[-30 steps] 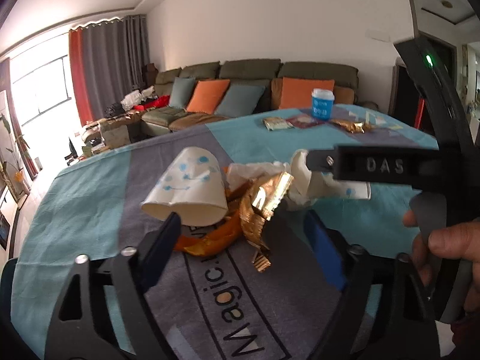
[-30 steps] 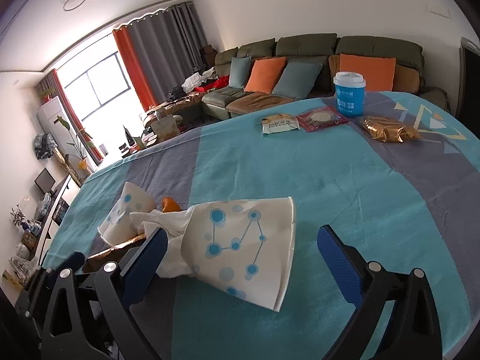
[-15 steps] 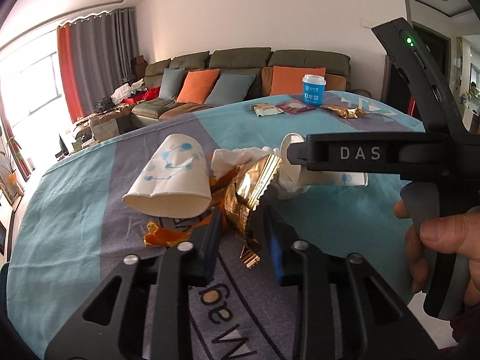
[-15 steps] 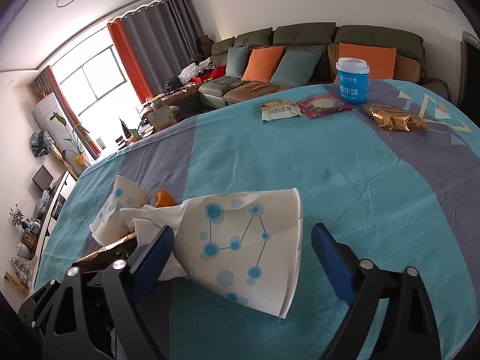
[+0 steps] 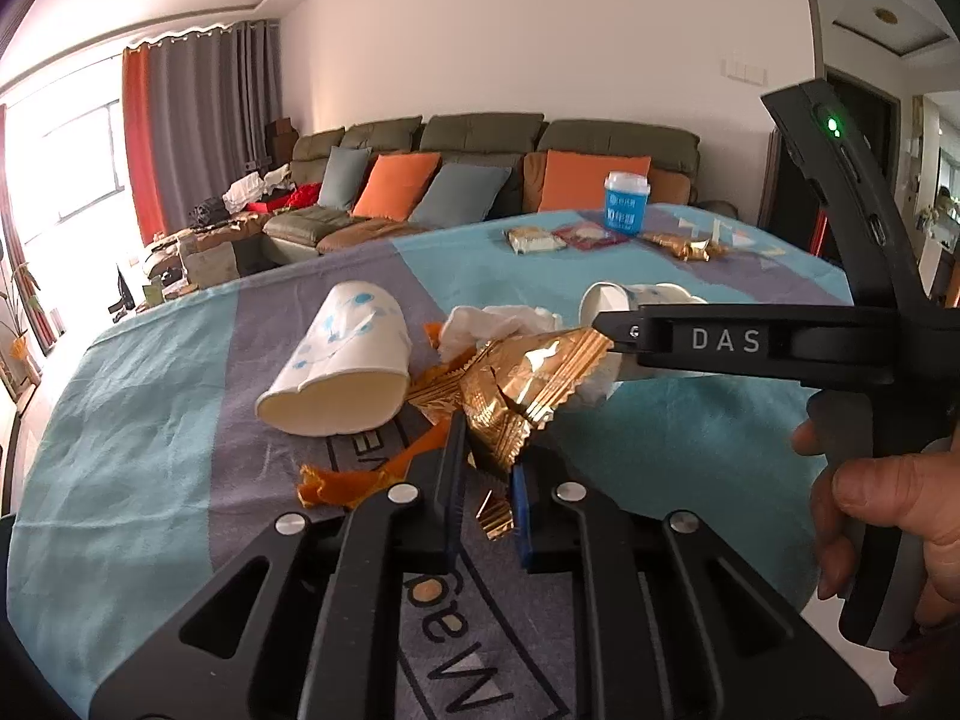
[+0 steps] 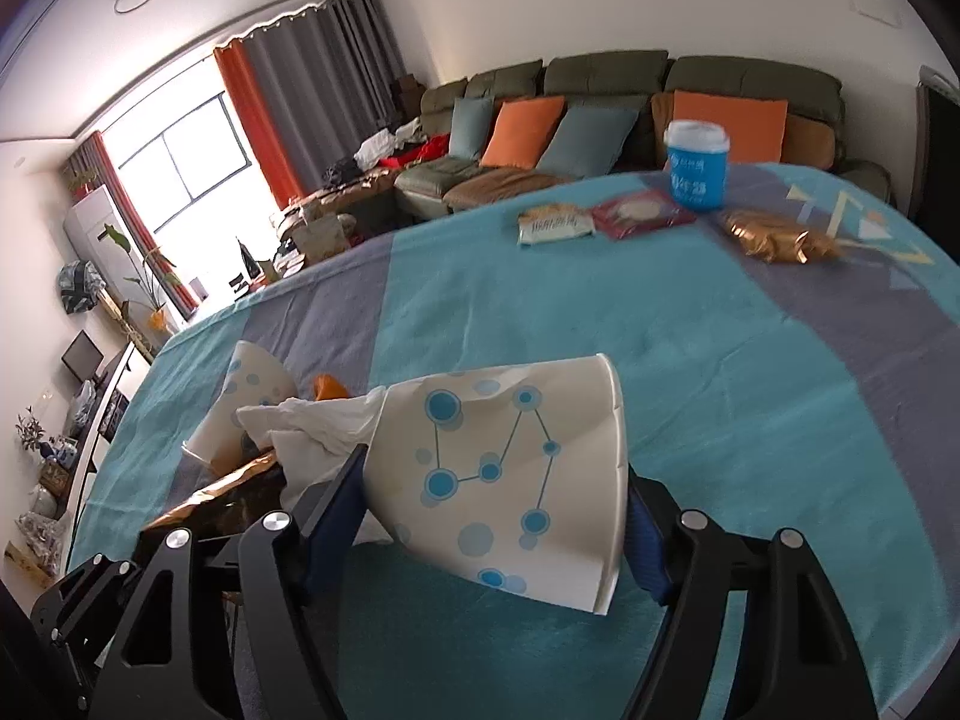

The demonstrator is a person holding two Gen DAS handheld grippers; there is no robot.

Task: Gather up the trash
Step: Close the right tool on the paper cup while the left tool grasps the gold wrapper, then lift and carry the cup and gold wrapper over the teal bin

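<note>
The gold wrapper (image 5: 528, 384) sits at the heart of a small trash heap on the tablecloth (image 5: 150, 420), and the left gripper (image 5: 489, 480) has just clenched on its lower tail, jaws nearly together with the crinkled foil pinched between them. Gripping that loose tail makes sense: it is the one part that sticks out of the pile toward the camera. At about ten o'clock from the wrapper lies a tipped paper cup (image 5: 342, 372), mouth toward the viewer; at twelve o'clock a crumpled tissue (image 5: 498, 324); underneath, at eight o'clock, curls of orange peel (image 5: 360, 477).

At three o'clock lies a second dotted cup (image 6: 510, 474), on its side. The right gripper (image 6: 492, 516) straddles it; its jaws have just been closing, and both blue pads look to be at the cup's walls (whether they actually press yet I cannot tell, so I treat it as not yet grasped). A hand (image 5: 888, 516) holds that tool's handle.

Lifting the wrapper may drag the peel or tissue along, since they overlap. Open cloth spreads toward one and two o'clock in the right wrist view, well clear until the far snack packets (image 6: 555, 222) and blue tub (image 6: 696, 165). The table's near edge is hidden behind both tools, and no bin shows in either view
</note>
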